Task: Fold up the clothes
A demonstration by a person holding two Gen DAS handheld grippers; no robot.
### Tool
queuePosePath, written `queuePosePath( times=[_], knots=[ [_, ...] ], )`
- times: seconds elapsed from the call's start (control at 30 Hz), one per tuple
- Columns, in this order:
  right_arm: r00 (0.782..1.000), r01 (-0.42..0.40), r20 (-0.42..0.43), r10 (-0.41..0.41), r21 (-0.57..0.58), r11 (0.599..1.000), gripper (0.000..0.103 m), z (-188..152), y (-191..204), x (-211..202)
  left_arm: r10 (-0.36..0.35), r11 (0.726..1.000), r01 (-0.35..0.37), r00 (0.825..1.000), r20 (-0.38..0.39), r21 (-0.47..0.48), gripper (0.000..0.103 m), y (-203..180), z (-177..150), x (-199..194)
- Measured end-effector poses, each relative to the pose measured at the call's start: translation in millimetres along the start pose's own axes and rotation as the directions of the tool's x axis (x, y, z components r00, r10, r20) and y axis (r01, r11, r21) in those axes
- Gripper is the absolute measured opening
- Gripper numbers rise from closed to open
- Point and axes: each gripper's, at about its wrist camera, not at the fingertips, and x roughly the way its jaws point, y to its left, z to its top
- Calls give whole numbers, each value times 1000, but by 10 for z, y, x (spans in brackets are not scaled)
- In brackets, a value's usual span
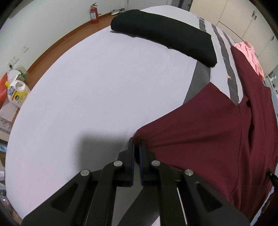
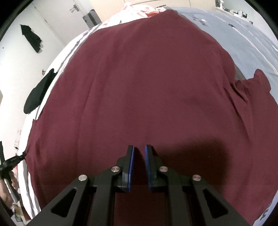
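Note:
A maroon shirt [image 2: 147, 83] lies spread over the bed and fills most of the right wrist view. In the left wrist view the maroon shirt [image 1: 199, 132] runs off to the right, with one corner of its cloth drawn taut into my left gripper [image 1: 136, 142], which is shut on it. That left gripper [image 2: 23, 154] also shows at the far left of the right wrist view, pinching the shirt's edge. My right gripper [image 2: 139, 147] hovers over the shirt's near part. Its pads stand a narrow gap apart with no cloth between them.
A folded black garment [image 1: 163, 34] lies at the far side of the pale bed sheet [image 1: 86, 87], and pink clothes [image 1: 250, 52] sit beyond the shirt. On the wooden floor stand a detergent bottle [image 1: 16, 92] and a fire extinguisher [image 1: 93, 13]. A dark garment [image 2: 32, 38] hangs on the wall.

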Motion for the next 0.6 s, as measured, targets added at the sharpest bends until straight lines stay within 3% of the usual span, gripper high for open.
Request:
queuePosePath(
  times=[0.17, 0.27, 0.3, 0.4, 0.47, 0.6],
  knots=[
    [1000, 9, 7, -9, -4, 1000, 11, 13, -19, -41, 45, 998, -46, 999, -10, -51, 3, 114, -186, -184],
    [1000, 17, 19, -17, 4, 1000, 11, 34, -28, -92, 99, 993, -97, 995, 27, -65, 3, 150, -256, -428],
    [999, 27, 26, -27, 5, 1000, 12, 32, -61, -136, 80, 995, -76, 995, 58, -66, 3, 145, -285, -560],
    [996, 65, 58, -65, 9, 998, 21, 9, -199, -309, 1, 1000, -1, 994, 112, -1, 19, -76, -423, -919],
    [990, 109, 85, -111, 36, 993, 26, -26, -392, -466, -59, 997, 52, 992, 113, 58, 39, -342, -457, -980],
    [969, 198, 128, -212, 115, 973, 26, -88, -829, -756, -155, 977, 146, 987, 47, 153, 44, -1010, -532, -757]
  ],
)
